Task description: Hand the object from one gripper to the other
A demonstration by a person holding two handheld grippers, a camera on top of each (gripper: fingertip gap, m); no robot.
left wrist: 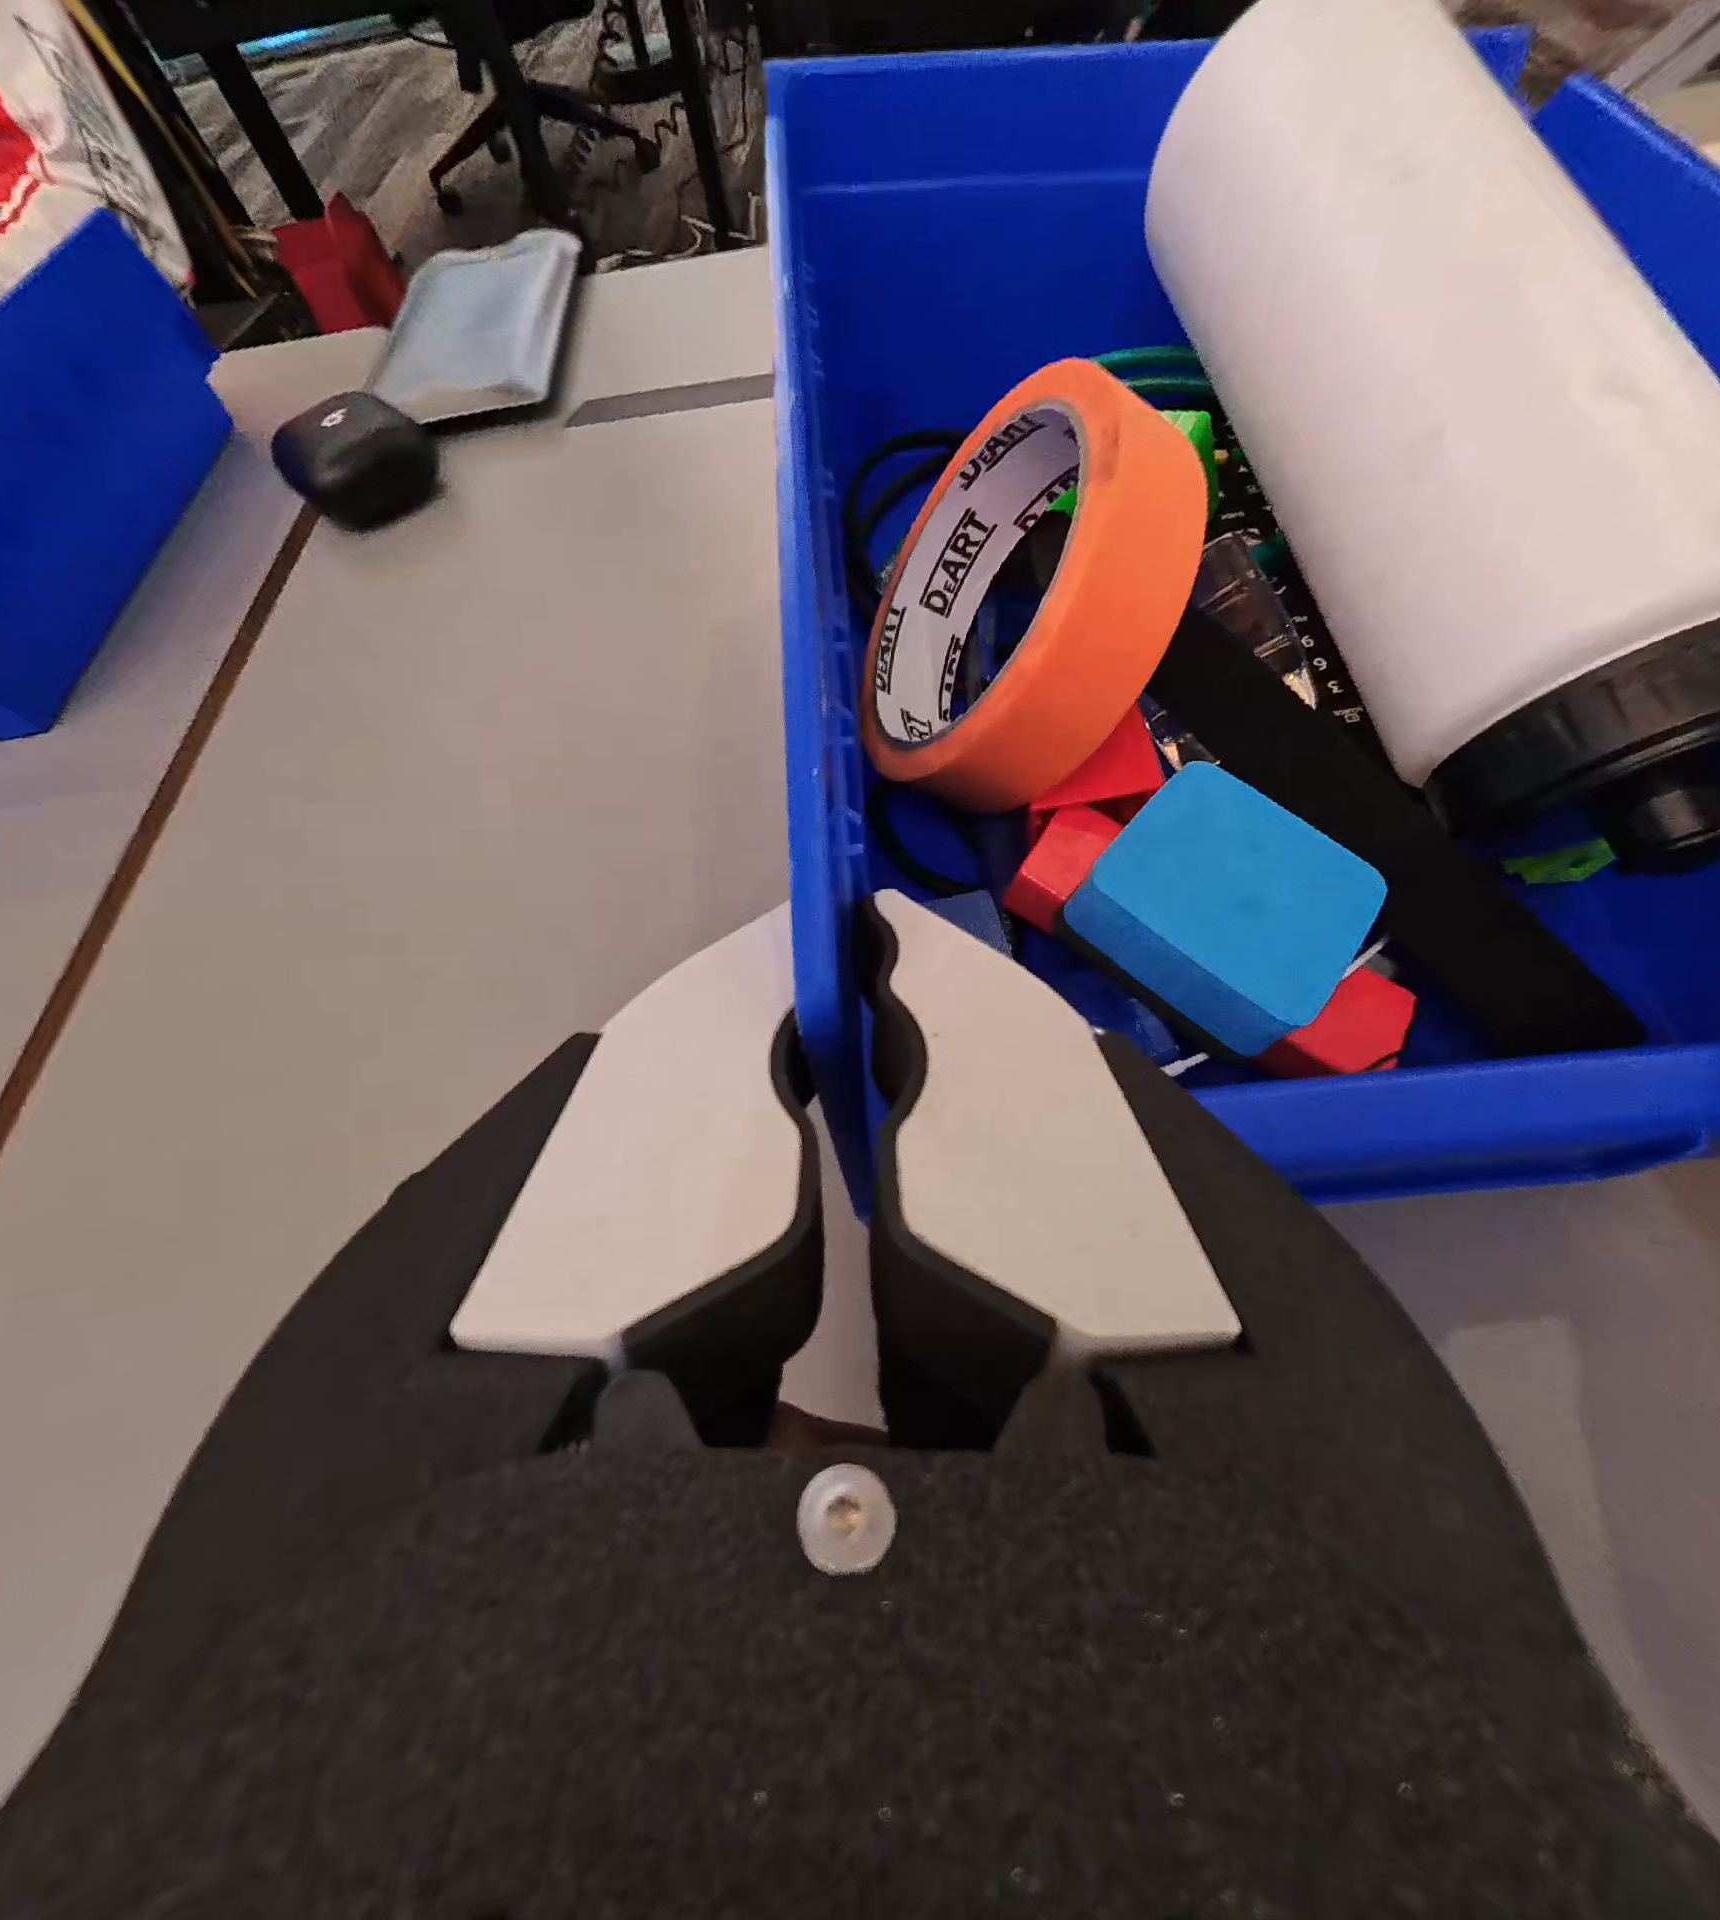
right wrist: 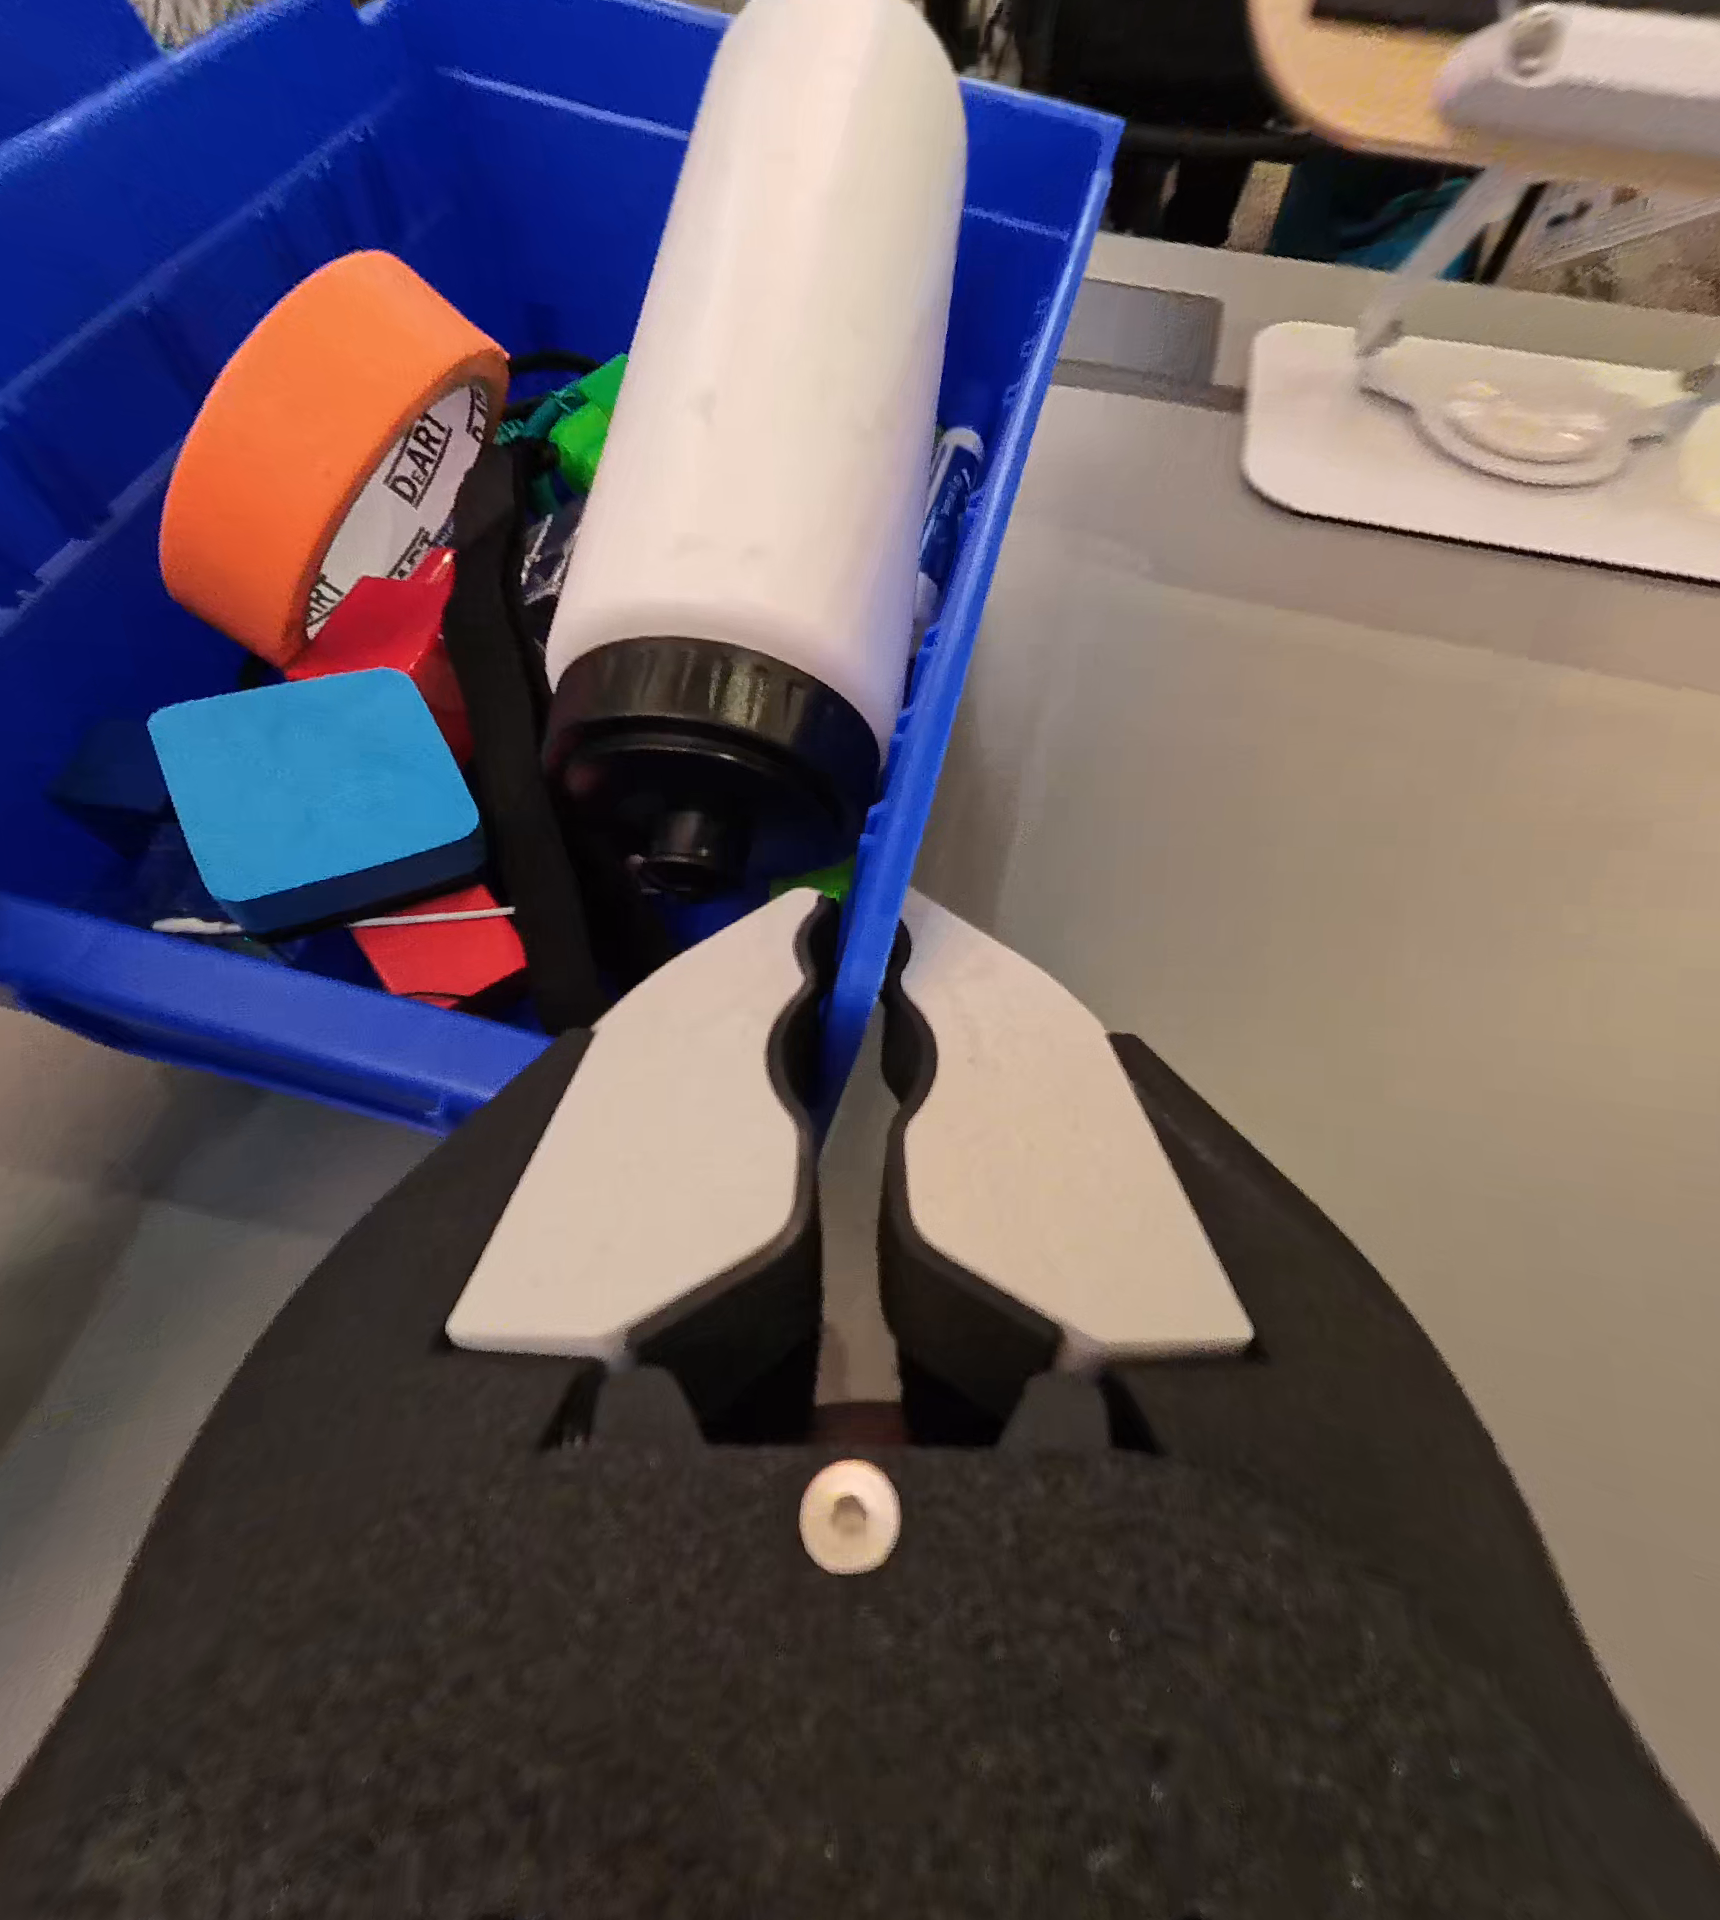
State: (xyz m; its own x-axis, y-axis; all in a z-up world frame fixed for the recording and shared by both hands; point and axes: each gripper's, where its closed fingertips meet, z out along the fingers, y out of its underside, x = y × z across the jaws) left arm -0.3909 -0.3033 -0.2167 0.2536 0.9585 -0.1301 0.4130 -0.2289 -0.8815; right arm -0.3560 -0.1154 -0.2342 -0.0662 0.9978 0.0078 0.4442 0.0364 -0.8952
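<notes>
**A:** Two grippers on one bin?

**B:** Yes. The left gripper point(left wrist: 832, 914) is nearly closed, pinching the blue bin point(left wrist: 939, 260) by its left wall, lower centre of its view. The right gripper point(right wrist: 856, 920) pinches the opposite wall the same way.

**A:** How will it handle?

**B:** Stiff plastic, and probably heavy and lopsided. Inside are one white bottle point(left wrist: 1438, 395), one orange tape roll point(left wrist: 1095, 582), one blue foam block point(left wrist: 1220, 904) and at least two red blocks point(left wrist: 1064, 873). The rim looks thin and slick, so I'd grip deep, near a corner. A second bin point(left wrist: 35, 468) sits at mid-left.
</notes>
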